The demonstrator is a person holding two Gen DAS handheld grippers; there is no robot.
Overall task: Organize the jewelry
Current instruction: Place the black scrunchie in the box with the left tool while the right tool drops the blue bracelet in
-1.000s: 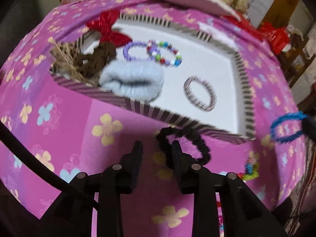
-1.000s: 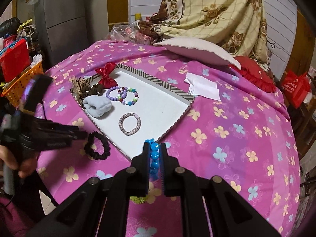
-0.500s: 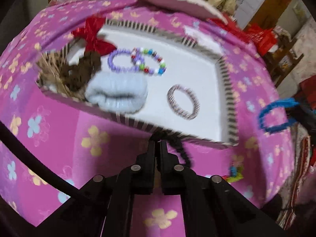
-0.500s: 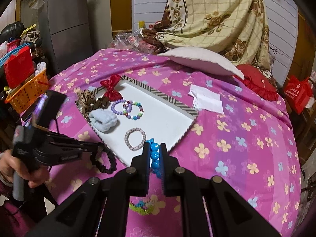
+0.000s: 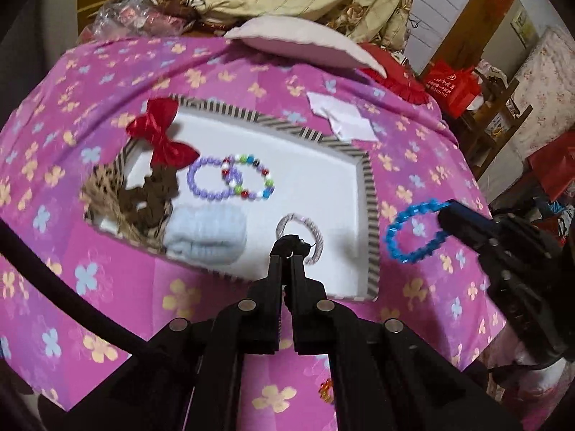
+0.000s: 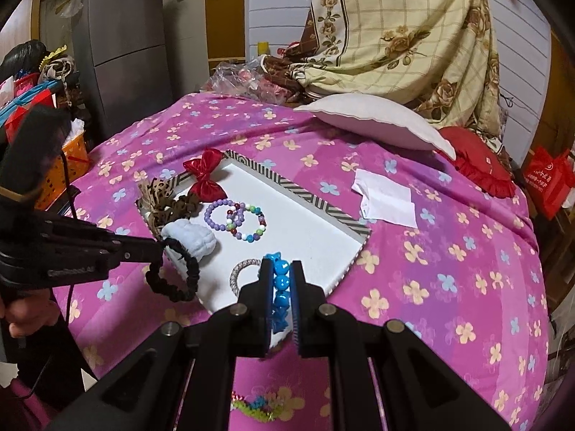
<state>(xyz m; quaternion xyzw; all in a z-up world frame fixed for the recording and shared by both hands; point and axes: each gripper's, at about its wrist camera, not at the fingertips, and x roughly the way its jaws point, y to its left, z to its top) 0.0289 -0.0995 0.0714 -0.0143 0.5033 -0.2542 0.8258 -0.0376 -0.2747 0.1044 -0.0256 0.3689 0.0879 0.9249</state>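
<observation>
A white tray with a striped rim (image 5: 372, 194) (image 6: 316, 204) lies on the pink flowered cloth. In it are a red bow (image 5: 161, 136), a purple bead bracelet (image 5: 208, 179), a multicolour bead bracelet (image 5: 251, 176), a light blue scrunchie (image 5: 208, 233), a brown scrunchie (image 5: 158, 194) and a silver bracelet (image 5: 312, 230). My left gripper (image 5: 286, 251) (image 6: 158, 249) is shut on a black scrunchie (image 6: 179, 276), held above the tray's near edge. My right gripper (image 6: 281, 269) (image 5: 444, 215) is shut on a blue bead bracelet (image 6: 280, 287) (image 5: 413, 233), lifted off the cloth right of the tray.
A white paper (image 6: 388, 201) lies on the cloth beyond the tray. A white pillow (image 6: 373, 118) and a red cushion (image 6: 478, 168) sit at the back. A colourful beaded piece (image 6: 258, 404) lies on the cloth near me. An orange basket (image 6: 68, 165) stands at the left.
My left gripper closed on the black scrunchie and lifted it off the cloth toward the tray. My right gripper rose with the blue bracelet and drew nearer the tray.
</observation>
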